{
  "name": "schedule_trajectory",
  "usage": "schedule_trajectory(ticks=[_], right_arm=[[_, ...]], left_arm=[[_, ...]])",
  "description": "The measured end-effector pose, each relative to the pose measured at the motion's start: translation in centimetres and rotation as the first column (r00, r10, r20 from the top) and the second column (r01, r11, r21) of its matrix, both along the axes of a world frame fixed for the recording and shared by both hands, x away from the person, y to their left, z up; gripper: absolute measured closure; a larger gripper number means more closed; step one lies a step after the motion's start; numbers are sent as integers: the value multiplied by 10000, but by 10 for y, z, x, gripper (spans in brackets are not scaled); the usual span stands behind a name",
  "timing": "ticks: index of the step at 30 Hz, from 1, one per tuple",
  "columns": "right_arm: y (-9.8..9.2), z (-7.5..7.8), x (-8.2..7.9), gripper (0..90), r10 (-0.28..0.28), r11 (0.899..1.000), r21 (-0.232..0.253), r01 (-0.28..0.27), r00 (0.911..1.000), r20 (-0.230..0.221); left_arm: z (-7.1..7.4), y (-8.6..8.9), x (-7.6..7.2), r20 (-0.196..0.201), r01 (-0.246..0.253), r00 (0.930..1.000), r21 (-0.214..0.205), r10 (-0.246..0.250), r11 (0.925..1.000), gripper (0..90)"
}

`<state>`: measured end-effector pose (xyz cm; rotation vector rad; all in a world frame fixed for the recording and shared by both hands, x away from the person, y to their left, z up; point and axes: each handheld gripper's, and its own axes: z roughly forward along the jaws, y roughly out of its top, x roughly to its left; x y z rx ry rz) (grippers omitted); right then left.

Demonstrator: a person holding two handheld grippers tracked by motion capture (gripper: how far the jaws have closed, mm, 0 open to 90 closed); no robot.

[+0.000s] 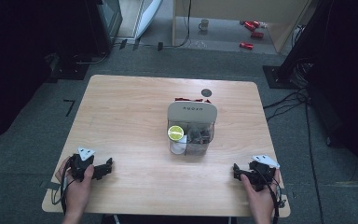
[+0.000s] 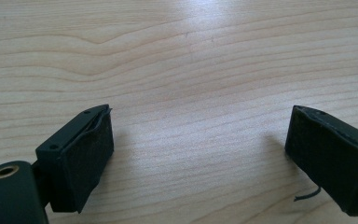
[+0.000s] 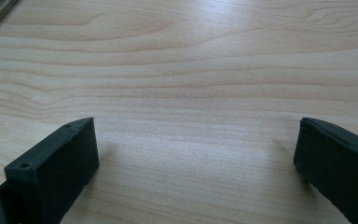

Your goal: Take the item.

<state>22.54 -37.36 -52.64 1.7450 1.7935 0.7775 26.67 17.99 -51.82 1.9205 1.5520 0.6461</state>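
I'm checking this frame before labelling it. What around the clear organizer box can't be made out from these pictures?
- Contents of the clear organizer box, high view: apart from a lime-green round lid, the grey items are too small to name.
- Red thing behind the box: mostly hidden by its raised lid.
- Lettering on that lid: too small to read.
- Both gripper views: the box lies outside their edges.

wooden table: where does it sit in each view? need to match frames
High view: the wooden table is centre frame, with a clear box on it and the left hand-held gripper and right hand-held gripper near its near edge.
Left gripper view: the table lies beyond and between the open jaws.
Right gripper view: the table again lies between the open jaws.
Shared landmark: the pale wood grain.
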Motion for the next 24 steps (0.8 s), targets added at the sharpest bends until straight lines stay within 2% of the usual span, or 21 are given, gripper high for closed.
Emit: schedule_trajectory(ticks=[3,5,8,11,14,15,17,19,23,24], right_arm=[[-1,0,-1,0,45,10000,23,-45,10000,9],[-1,2,-3,33,66,9999,99,-67,10000,19],[0,9,-7,74,99,9992,376,-115,9990,441],[3,19,-9,79,88,9994,313,-114,9968,796],[4,26,-10,90,125,9995,281,-152,9956,930],[5,34,-11,138,24,9995,304,-61,9928,1198],[6,38,-12,138,-31,9995,311,-11,9909,1342],[11,50,-10,139,177,9982,547,-263,9882,1519],[19,62,-5,158,574,9964,528,-670,9844,1665],[26,69,-1,176,858,9942,491,-961,9800,1795]], left_arm=[[0,0,0,0,1,10000,5,-1,10000,83],[0,0,0,-3,3,10000,3,-3,10000,83],[0,0,0,-3,2,10000,3,-2,10000,83],[0,0,0,-1,-1,10000,1,1,10000,83],[0,0,0,-2,0,10000,2,0,10000,83],[0,0,0,-10,9,10000,14,-9,10000,83],[0,0,0,-11,9,10000,13,-9,10000,83],[0,0,0,-11,6,10000,12,-6,10000,83],[0,0,0,-14,8,10000,9,-8,10000,83],[0,0,0,-13,7,10000,7,-7,10000,83]])
